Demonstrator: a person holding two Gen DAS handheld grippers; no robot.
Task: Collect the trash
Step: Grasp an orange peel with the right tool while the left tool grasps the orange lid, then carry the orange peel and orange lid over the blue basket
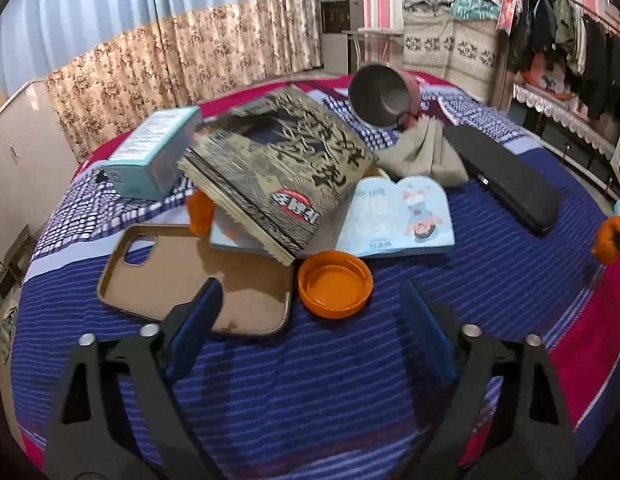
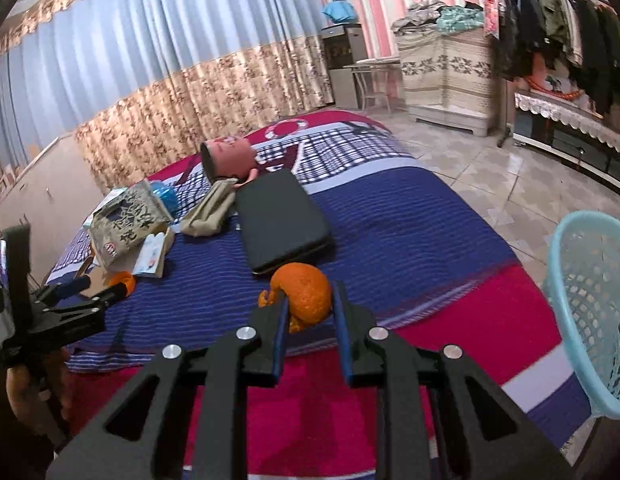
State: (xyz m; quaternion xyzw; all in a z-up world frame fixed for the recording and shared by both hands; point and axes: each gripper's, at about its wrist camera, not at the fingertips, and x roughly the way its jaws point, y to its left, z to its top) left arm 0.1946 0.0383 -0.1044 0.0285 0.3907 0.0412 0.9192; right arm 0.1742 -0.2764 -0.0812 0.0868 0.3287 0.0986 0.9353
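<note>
My right gripper (image 2: 310, 308) is shut on a piece of orange peel (image 2: 305, 294) and holds it above the bed, left of a light blue mesh basket (image 2: 590, 300). My left gripper (image 1: 310, 304) is open and empty, low over the striped bedspread (image 1: 310, 380), its fingers either side of an orange plastic lid (image 1: 334, 282). Another bit of orange peel (image 1: 201, 210) peeks out from under a patterned book (image 1: 277, 168). In the left wrist view the held peel (image 1: 608, 238) shows at the far right edge.
A brown phone case (image 1: 189, 288), a teal box (image 1: 157, 154), an open booklet (image 1: 398, 216), a folded beige cloth (image 1: 426, 152), a black flat case (image 1: 506, 176) and a tipped pink metal pot (image 1: 384, 94) lie on the bed. A clothes rack (image 2: 550, 24) and tiled floor (image 2: 490, 184) are to the right.
</note>
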